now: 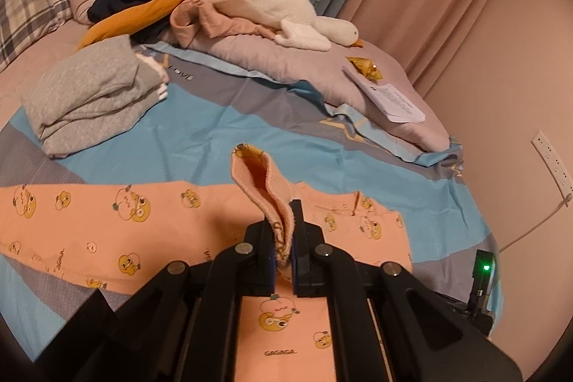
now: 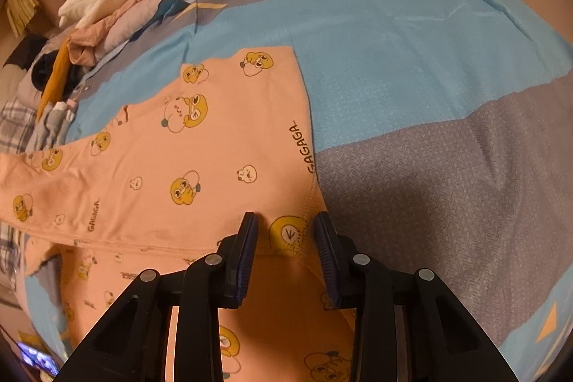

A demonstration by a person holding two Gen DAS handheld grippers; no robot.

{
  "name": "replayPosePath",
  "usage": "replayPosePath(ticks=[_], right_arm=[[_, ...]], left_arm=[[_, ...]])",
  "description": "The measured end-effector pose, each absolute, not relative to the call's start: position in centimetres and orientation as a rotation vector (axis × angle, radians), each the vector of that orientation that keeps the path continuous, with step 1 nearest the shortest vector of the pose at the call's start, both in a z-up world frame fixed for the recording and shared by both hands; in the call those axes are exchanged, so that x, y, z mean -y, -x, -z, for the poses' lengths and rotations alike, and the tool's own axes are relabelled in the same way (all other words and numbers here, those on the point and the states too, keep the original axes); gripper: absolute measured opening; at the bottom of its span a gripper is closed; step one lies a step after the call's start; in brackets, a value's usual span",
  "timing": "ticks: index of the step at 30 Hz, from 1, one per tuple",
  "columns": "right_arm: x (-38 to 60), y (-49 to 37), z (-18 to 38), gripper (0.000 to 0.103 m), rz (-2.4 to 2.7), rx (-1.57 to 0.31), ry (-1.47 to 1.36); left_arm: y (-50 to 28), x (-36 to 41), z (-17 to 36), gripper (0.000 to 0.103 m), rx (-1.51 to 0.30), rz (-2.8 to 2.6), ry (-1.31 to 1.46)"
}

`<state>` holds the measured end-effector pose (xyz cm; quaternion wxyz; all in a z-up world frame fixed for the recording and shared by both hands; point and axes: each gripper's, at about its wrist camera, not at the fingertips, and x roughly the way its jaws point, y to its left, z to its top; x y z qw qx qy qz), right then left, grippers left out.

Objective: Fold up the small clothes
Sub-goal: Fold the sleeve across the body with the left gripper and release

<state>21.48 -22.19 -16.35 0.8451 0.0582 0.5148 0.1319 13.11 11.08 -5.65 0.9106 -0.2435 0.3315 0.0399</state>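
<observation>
Right wrist view: right gripper (image 2: 286, 221) spread, straddling the peach garment's (image 2: 215, 149) hem corner; left gripper (image 1: 283, 231) pinches its cuff (image 1: 261, 178).

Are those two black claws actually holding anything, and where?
The left gripper pinches the pink garment by its ribbed cuff. The right gripper stands open over the hem, gripping nothing.

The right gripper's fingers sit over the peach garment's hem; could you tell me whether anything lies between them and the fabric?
Nothing visible does: the right gripper is open directly above the peach garment, with bare hem between the fingers.
</observation>
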Motion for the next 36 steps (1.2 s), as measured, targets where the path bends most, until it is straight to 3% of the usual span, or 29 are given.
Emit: replayPosePath(ticks=[36], right_arm=[[21.0, -21.7, 16.6, 0.036, -0.252, -1.087, -0.079]], left_arm=[[-12.5, -14.6, 15.9, 0.008, -0.926, -0.229, 0.546]])
